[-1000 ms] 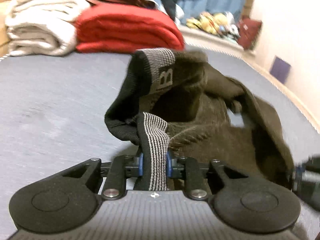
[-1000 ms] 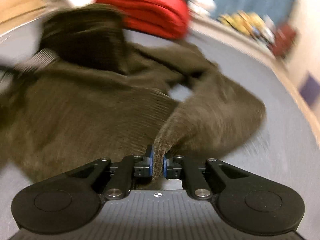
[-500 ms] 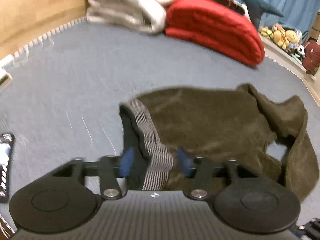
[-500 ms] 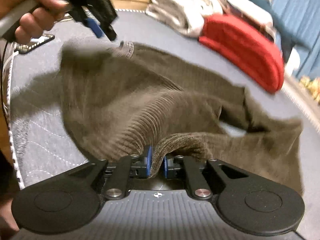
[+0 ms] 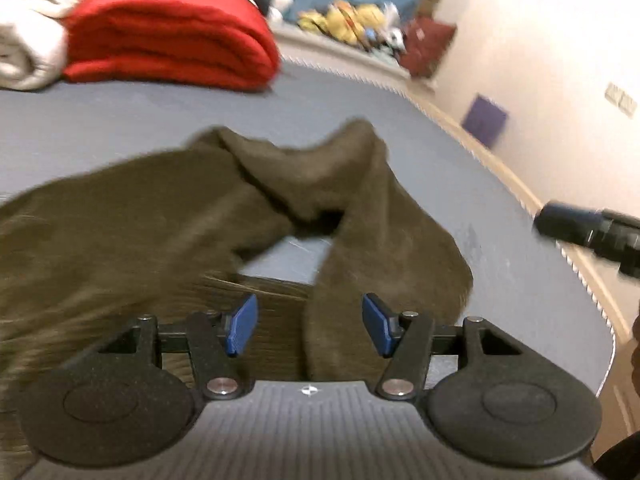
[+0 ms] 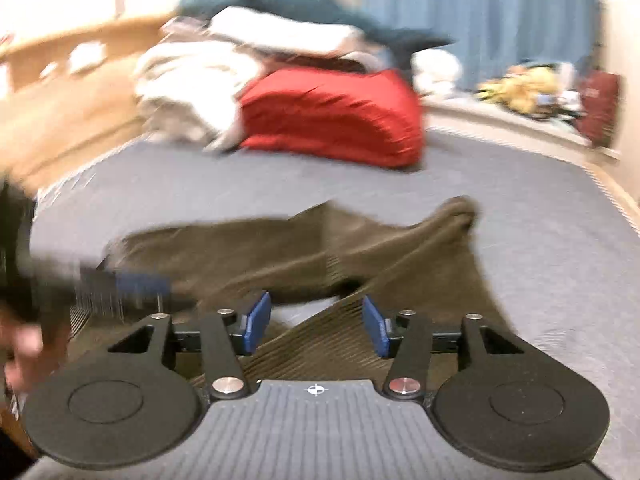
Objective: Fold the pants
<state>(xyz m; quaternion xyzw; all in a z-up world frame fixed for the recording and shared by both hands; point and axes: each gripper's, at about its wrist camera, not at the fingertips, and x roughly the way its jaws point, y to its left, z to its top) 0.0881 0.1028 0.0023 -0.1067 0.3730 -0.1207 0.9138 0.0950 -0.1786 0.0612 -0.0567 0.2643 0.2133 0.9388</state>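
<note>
Dark olive ribbed pants (image 5: 160, 232) lie spread on the grey-blue mattress (image 5: 120, 120), one leg bent back in a loop. My left gripper (image 5: 310, 322) is open, its blue pads apart over a pant leg, holding nothing. In the right wrist view the pants (image 6: 280, 248) lie flat just ahead. My right gripper (image 6: 316, 324) is open above ribbed cloth, empty. The right gripper also shows in the left wrist view (image 5: 592, 232) at the right edge. A blurred hand with the left gripper (image 6: 120, 284) shows at the left of the right wrist view.
A red folded blanket (image 5: 168, 40) and white bedding (image 5: 24, 36) are stacked at the far end of the mattress. The mattress edge (image 5: 580, 264) runs along the right, near the wall. Toys (image 5: 352, 28) sit on a far ledge.
Both grippers have opened and let go of the pants. The waistband and leg have dropped onto the mattress, and both views have swung.
</note>
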